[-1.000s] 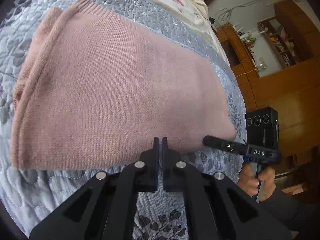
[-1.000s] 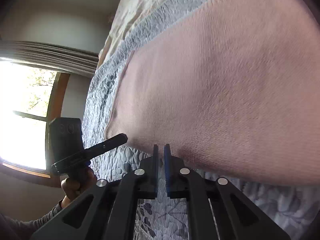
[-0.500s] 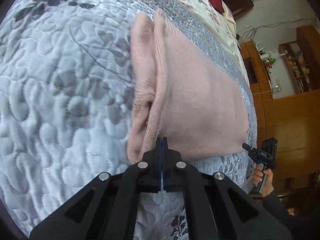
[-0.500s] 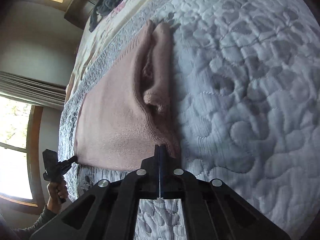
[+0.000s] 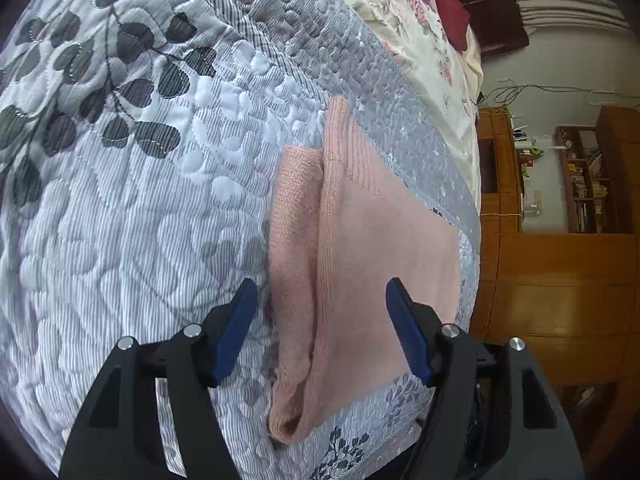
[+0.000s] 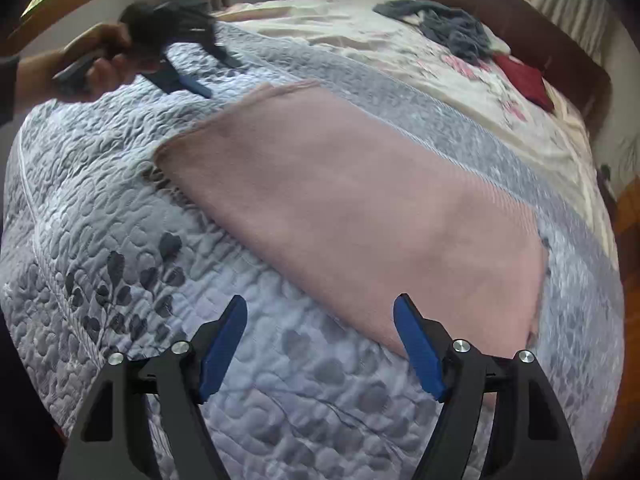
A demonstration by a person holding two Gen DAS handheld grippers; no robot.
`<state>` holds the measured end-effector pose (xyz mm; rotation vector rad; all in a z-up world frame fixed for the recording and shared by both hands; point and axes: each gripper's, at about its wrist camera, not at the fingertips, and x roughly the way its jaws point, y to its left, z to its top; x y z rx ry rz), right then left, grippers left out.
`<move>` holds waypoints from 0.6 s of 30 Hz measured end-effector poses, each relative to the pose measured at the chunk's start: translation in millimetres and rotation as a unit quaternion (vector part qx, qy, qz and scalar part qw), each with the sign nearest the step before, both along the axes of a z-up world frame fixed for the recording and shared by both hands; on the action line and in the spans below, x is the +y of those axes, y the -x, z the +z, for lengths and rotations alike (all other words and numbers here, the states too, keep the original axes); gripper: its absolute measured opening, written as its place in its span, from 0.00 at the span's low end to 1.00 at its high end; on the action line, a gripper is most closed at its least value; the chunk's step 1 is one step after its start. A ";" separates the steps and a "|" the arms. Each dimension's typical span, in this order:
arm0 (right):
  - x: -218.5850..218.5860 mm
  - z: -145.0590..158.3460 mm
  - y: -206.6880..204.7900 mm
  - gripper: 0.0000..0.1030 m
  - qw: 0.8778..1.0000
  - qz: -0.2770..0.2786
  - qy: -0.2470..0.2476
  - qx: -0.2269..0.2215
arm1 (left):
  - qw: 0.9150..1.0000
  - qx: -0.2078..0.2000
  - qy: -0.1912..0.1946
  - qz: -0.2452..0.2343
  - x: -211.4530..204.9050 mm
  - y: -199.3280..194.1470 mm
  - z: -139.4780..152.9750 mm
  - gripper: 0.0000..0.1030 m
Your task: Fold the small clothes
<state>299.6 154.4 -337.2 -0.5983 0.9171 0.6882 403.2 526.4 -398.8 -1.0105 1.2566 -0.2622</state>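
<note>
Quilted grey-blue bedspread (image 6: 120, 208) with dark leaf print covers the near part of the bed; all positions below are referenced to it. A cream floral sheet (image 6: 360, 32) lies beyond its far edge, with a grey-blue garment heap (image 6: 456, 28) and a dark red item (image 6: 524, 80) resting on that sheet.

Pink knit sweater (image 6: 360, 208) lies folded flat on the bedspread, along its grey border band. In the left wrist view the sweater (image 5: 380, 264) shows a folded-over edge with a ribbed hem and a narrower layer protruding beside it.

Left gripper (image 5: 320, 312): blue-padded fingers (image 5: 232, 332) spread wide, holding nothing, hovering above the sweater's folded edge; contact with the cloth not evident. In the right wrist view the same gripper (image 6: 200, 68) appears blurred over the bedspread's far-left part, held by a hand (image 6: 80, 68).

Right gripper (image 6: 320, 332): fingers (image 6: 420, 352) spread wide, empty, one fingertip over bare bedspread, the other over the sweater's near edge; touching or not, cannot tell
</note>
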 end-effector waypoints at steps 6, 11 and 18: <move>101.8 -25.0 28.3 0.74 0.993 0.078 0.036 -0.087 | 0.999 0.010 0.019 -0.024 -10.4 -33.9 -29.5 0.63; 143.7 -53.5 19.8 0.73 0.990 0.085 0.060 -0.099 | 0.998 0.005 0.028 -0.057 -26.8 -58.3 -39.9 0.63; 172.2 -79.2 19.9 0.72 0.983 0.087 0.090 -0.137 | 0.996 0.005 0.046 -0.072 -34.6 -88.8 -47.5 0.62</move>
